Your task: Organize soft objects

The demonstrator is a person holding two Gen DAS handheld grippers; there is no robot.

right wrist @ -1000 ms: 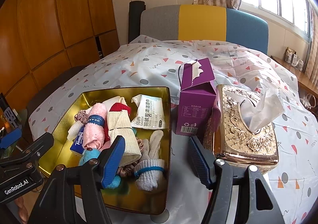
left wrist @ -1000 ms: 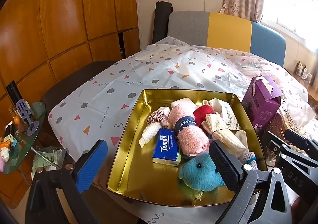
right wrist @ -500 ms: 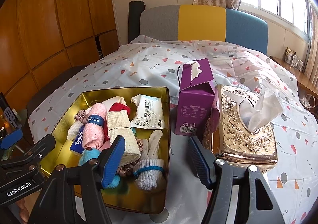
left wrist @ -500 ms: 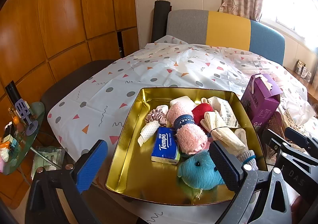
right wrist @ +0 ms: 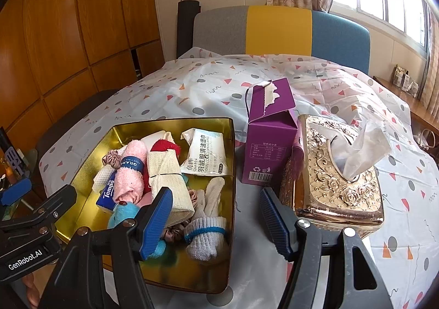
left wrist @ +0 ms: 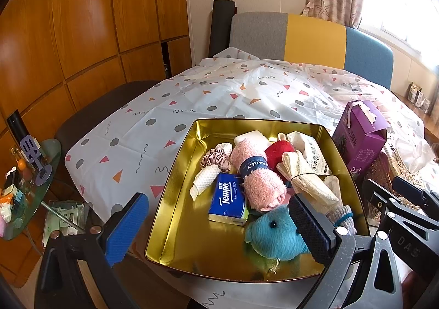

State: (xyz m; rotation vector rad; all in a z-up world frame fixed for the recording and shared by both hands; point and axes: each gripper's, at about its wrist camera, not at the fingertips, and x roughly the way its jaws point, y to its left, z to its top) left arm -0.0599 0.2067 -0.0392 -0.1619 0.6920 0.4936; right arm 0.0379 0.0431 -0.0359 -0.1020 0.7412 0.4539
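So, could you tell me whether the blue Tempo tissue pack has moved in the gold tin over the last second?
No. The Tempo tissue pack lies in the same spot in the gold tin, against the pink rolled towel.

One gold tin (right wrist: 231, 161) holds one pink rolled towel (right wrist: 129, 172), one blue tissue pack (left wrist: 227, 199), one wet-wipe packet (right wrist: 205, 155), one blue plush toy (left wrist: 274, 235) and two scrunchies (left wrist: 212, 159). One purple carton (right wrist: 270, 144) and one tissue box (right wrist: 337, 177) stand on the table.

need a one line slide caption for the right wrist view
Open right gripper hovering over a gold tray of soft items, beside a purple box and tissue box.
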